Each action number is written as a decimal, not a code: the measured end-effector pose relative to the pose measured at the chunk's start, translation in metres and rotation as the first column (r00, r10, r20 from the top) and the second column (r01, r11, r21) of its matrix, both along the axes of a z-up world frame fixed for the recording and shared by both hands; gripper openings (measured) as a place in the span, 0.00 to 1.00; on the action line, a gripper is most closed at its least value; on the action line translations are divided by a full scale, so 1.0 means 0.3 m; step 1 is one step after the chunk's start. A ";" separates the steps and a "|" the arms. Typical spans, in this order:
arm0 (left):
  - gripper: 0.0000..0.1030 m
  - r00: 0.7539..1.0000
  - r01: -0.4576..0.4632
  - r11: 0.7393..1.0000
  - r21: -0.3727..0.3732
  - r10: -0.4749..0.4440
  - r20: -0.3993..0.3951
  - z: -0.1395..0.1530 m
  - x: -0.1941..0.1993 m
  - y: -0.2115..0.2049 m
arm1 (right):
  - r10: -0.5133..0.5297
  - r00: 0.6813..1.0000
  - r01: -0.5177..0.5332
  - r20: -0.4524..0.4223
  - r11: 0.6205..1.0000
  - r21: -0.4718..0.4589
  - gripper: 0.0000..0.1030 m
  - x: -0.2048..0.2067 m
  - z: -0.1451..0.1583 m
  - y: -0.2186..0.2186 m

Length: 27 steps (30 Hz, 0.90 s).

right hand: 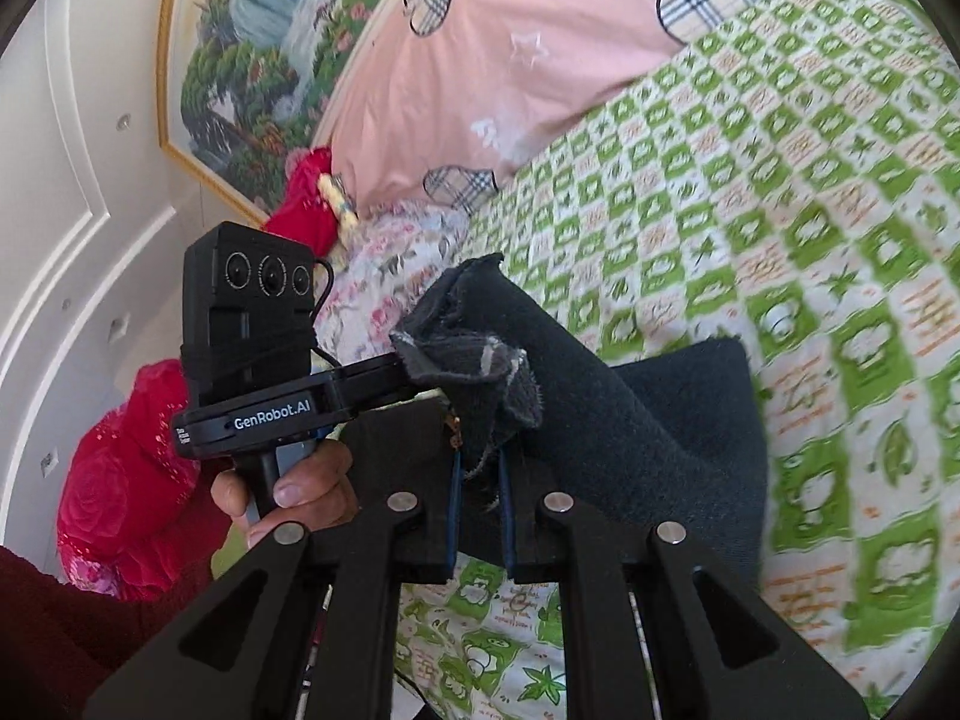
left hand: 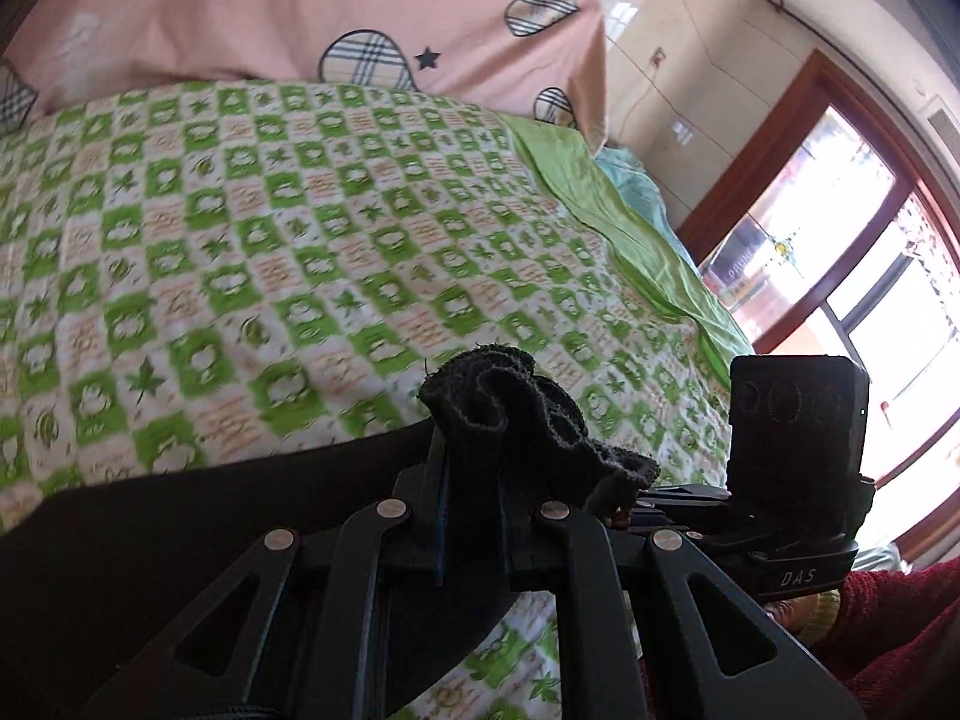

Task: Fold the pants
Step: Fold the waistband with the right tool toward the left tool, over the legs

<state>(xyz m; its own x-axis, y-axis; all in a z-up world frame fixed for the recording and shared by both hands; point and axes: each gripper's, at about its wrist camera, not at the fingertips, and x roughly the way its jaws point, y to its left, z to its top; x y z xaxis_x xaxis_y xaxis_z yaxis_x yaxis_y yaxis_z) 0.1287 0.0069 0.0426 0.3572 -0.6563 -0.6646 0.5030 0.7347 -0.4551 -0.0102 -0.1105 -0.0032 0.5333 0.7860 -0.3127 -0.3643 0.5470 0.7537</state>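
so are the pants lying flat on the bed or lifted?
Lifted at the gripped end: left gripper and right gripper each pinch bunched black pants above the green checked bedspread. The rest is out of view.

A home bedroom: a bed with checked green sheet (left hand: 300, 228), pink pillow (left hand: 300, 6), framed landscape picture (right hand: 252, 60).

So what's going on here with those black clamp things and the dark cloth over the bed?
A person is folding a pair of black pants over a bed with a green checked sheet. Each hand holds a hand-held gripper. The left gripper has its jaws shut on a bunched edge of the pants, and the right gripper is shut on another edge. The cloth hangs lifted between them; the fold isn't laid down yet.
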 end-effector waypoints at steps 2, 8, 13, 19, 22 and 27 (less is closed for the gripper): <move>0.11 1.000 -0.019 1.000 -0.001 0.019 -0.018 -0.033 -0.002 0.030 | 0.013 1.000 -0.013 -0.016 1.000 -0.011 0.11 0.010 -0.025 0.030; 0.11 0.996 -0.062 0.998 0.018 0.063 -0.064 -0.113 -0.018 0.089 | 0.039 0.997 -0.043 -0.062 0.998 -0.051 0.14 0.041 -0.086 0.094; 0.08 0.991 -0.100 0.995 0.031 0.102 -0.089 -0.161 -0.031 0.125 | 0.055 0.995 -0.063 -0.088 0.994 -0.090 0.14 0.052 -0.117 0.132; 0.10 0.981 -0.163 0.986 0.020 0.164 -0.106 -0.177 -0.067 0.181 | 0.065 0.993 -0.078 -0.096 0.988 -0.137 0.16 0.060 -0.123 0.165; 0.12 0.971 -0.212 0.977 0.023 0.213 -0.107 -0.178 -0.093 0.217 | 0.079 0.992 -0.092 -0.100 0.987 -0.134 0.23 0.061 -0.125 0.175; 0.25 0.941 -0.315 0.949 0.011 0.314 -0.123 -0.180 -0.160 0.299 | 0.101 0.990 -0.114 -0.094 0.982 -0.153 0.36 0.054 -0.116 0.208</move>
<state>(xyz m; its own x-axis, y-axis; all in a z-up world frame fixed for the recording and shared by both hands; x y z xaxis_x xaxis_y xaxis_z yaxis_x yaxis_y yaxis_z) 0.0808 0.0965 -0.0115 0.4631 -0.5294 -0.7108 0.1873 0.8424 -0.5053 0.0060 -0.0482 -0.0381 0.4144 0.7746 -0.4777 -0.3656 0.6224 0.6921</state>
